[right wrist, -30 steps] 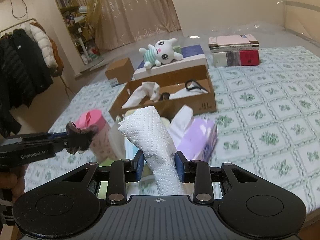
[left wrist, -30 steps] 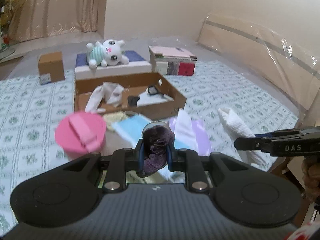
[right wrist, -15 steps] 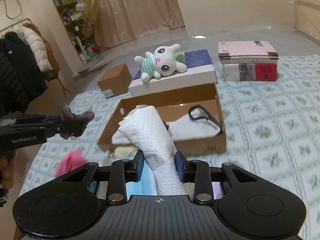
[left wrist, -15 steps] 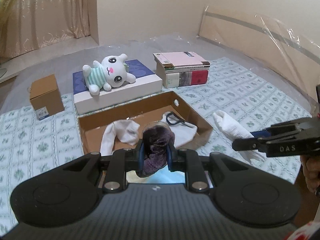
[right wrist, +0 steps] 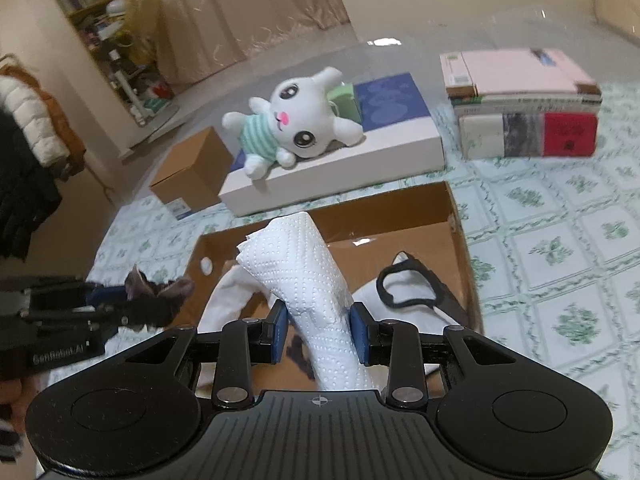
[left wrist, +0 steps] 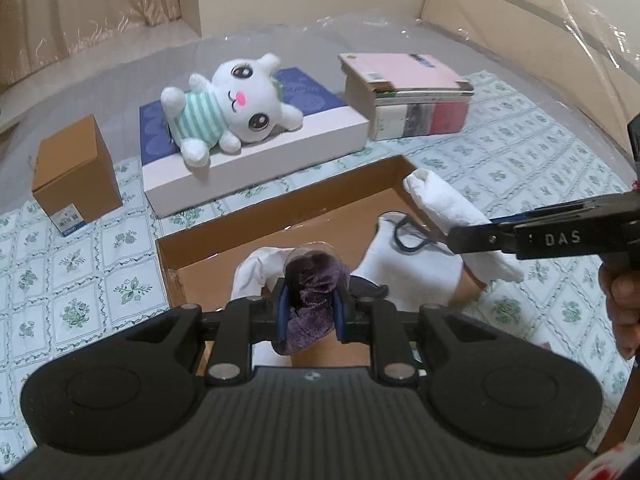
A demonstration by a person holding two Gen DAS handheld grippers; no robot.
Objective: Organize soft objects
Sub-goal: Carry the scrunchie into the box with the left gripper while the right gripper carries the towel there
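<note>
Green-patterned bedding (left wrist: 100, 280) is lying bare around the open cardboard box (left wrist: 280, 216), with a plush rabbit (left wrist: 232, 108) resting on a flat white box (left wrist: 256, 156) at 12 o'clock. Over the box, the left gripper (left wrist: 310, 312) is clamping a purple scrunchie (left wrist: 312, 300). At 3 o'clock, the right gripper (right wrist: 318, 330) is pinching a rolled paper towel (right wrist: 308, 280) above the box's right edge.
</note>
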